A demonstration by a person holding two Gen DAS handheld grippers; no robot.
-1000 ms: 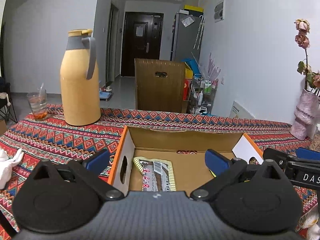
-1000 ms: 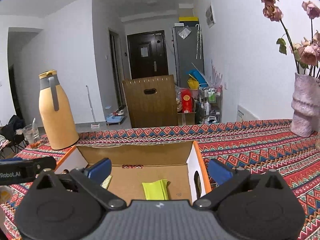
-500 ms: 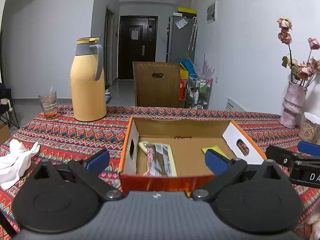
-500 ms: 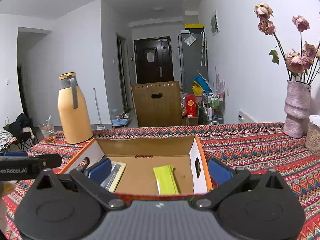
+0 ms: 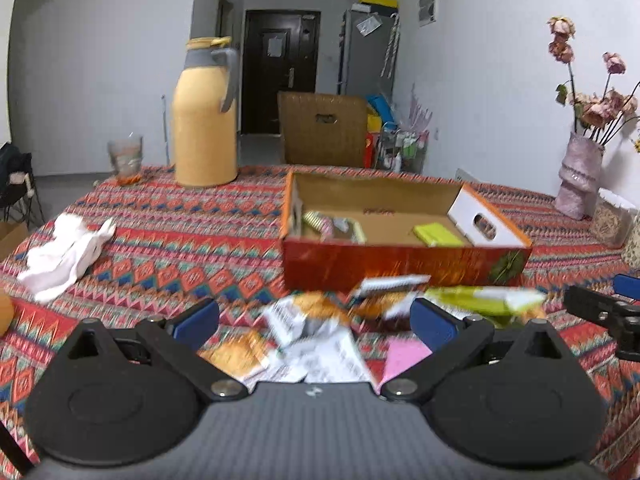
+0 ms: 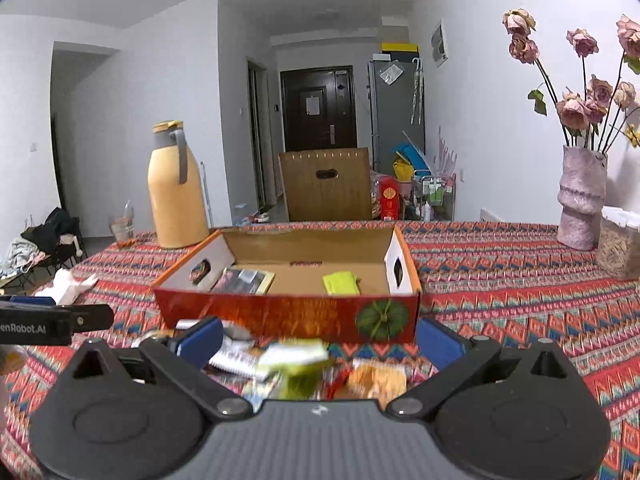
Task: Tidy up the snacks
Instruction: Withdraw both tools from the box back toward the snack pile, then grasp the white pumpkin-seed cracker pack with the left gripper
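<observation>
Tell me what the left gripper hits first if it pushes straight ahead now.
Probably the loose snack packets between the open left gripper fingers, then the orange box front wall; depth is blurred.

I see the table [image 5: 168, 240] covered in a zigzag cloth of red, orange, blue and teal. The box [image 5: 400, 260] is orange-red outside with a green pumpkin print at its near right corner, plain brown inside, white on its end flaps. Inside lie a lime-green packet [image 5: 438, 235] on the right and a dark one edged in pale yellow [image 6: 244, 280] on the left. Near me, loose snacks [image 5: 320, 332] blur in white, orange, pink and green. My tongs are black with blue pads [image 5: 198, 322]. The far-left flask [image 5: 204, 120] is yellow with a grey collar; the right vase [image 6: 582, 200] is mottled pink.
</observation>
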